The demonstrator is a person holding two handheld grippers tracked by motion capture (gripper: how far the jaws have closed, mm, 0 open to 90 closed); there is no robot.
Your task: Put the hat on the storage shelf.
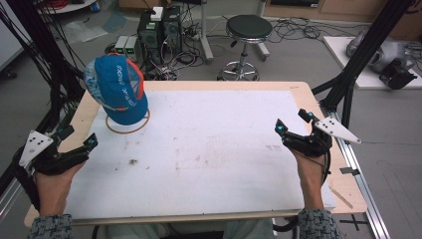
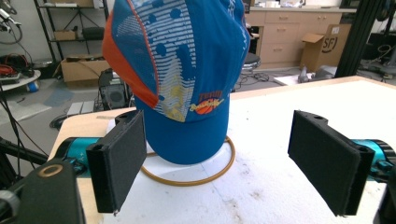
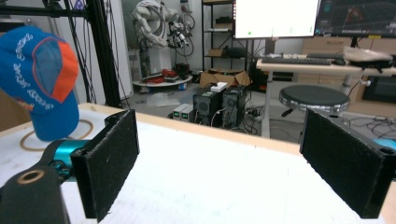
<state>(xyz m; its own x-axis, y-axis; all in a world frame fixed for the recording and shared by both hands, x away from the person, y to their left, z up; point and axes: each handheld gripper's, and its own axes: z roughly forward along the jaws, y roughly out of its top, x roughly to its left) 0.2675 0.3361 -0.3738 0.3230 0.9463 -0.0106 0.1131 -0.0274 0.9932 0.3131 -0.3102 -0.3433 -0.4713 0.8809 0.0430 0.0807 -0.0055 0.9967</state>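
**Both jaws released, cap ahead of your left gripper**

Jaws on both of your grippers stand wide apart with nothing between the pads. Your left gripper sits at the near left edge of the table, and its 2 pads frame the cap in the left gripper view: the cap stands upright just beyond the jaws, closer to the left pad, not touching either. A tan ring lies flat on the white surface around the cap's base.

Your right gripper is at the table's right side, well apart from the cap. In the right gripper view the cap appears far off past the left pad, with the ring under it. Between those 2 pads you see bare white tabletop, and beyond it a black stool.
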